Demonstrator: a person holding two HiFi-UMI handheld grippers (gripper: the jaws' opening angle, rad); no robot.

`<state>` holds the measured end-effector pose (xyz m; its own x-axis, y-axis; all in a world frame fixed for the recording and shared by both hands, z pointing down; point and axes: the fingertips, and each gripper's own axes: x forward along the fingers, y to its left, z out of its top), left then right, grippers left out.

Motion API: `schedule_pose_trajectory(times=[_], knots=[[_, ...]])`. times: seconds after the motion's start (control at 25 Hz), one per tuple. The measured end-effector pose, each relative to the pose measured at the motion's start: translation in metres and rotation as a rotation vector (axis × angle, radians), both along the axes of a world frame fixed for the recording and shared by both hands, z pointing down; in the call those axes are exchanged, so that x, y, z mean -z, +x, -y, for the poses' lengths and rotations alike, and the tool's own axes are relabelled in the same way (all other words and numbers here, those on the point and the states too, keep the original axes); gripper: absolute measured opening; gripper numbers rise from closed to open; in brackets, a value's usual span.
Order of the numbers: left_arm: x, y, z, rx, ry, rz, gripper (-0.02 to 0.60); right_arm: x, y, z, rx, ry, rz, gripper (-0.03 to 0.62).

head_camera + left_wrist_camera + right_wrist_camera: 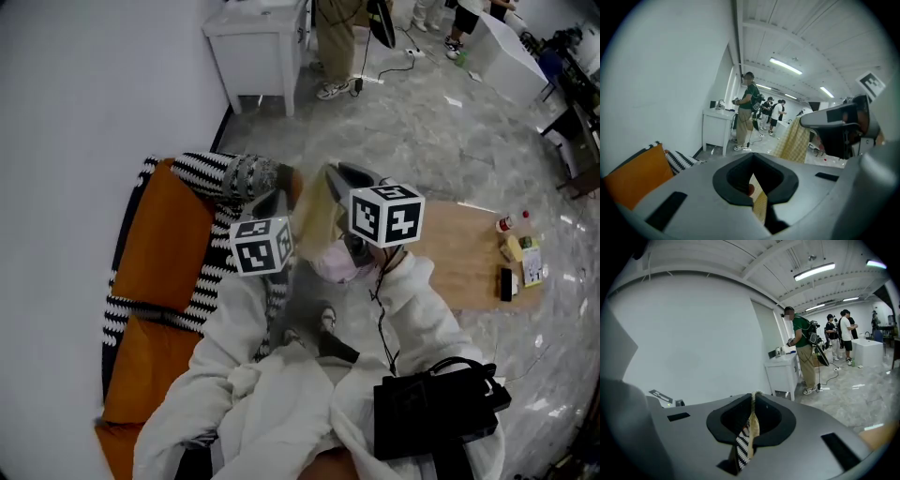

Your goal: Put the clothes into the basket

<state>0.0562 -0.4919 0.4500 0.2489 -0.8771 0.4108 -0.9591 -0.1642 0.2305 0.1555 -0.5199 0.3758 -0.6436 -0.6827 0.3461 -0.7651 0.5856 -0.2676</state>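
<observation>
**Cloth (317, 211) pinched by both grippers, held up in the air**

Floor (422, 122): grey marble, fills most of the head view. Orange cushions (164, 234) at the left against the white wall, with a black-and-white striped throw (211, 272) over them. Wooden tabletop (464, 258) at the right carries a bottle (506, 223) and a few small items, too small to tell. White cabinet (258, 42) stands at the wall farther off, with a person (804, 352) beside it and more people behind. Black bag (427, 412) hangs at the holder's front, bottom of the head view.

The cloth is yellow checked. It hangs between the two grippers, above the floor and just beside the cushions, touching neither the floor nor the tabletop.

Left gripper (753, 173): fingers (733, 180) closed tight on one edge of the cloth, with yellow check showing in the slit.

Right gripper (751, 413): fingers (726, 420) closed tight on another part. Yellow fabric and a black-and-white striped bit are caught between them.

The two marker cubes sit near each other in the head view, with the cloth between them. A pink thing (336, 264) sits just under the right gripper; I can't tell what it is.
</observation>
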Motion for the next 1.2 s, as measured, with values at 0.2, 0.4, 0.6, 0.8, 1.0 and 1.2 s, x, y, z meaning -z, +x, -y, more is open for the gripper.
schedule_pose_trajectory(times=[0.2,0.4,0.6,0.8,1.0,1.2], knots=[[-0.027,0.045,0.006,-0.078,-0.04,0.019,0.0,-0.036,0.037,0.005,-0.045,-0.062,-0.012,0.038],[-0.062,0.066,0.019,-0.108,-0.091,0.02,0.0,-0.108,0.072,0.006,-0.085,-0.189,-0.054,0.038],[-0.127,0.076,0.029,-0.106,-0.185,-0.01,0.0,-0.186,0.097,0.01,-0.14,-0.307,-0.048,0.038],[-0.193,0.084,0.035,-0.102,-0.286,-0.01,0.0,-0.252,0.109,0.017,-0.169,-0.39,-0.055,0.038],[-0.223,0.1,0.037,-0.1,-0.335,-0.016,0.0,-0.298,0.121,0.018,-0.182,-0.457,-0.062,0.038],[-0.237,0.103,0.04,-0.098,-0.36,-0.013,0.0,-0.342,0.126,0.011,-0.205,-0.585,-0.087,0.153]])
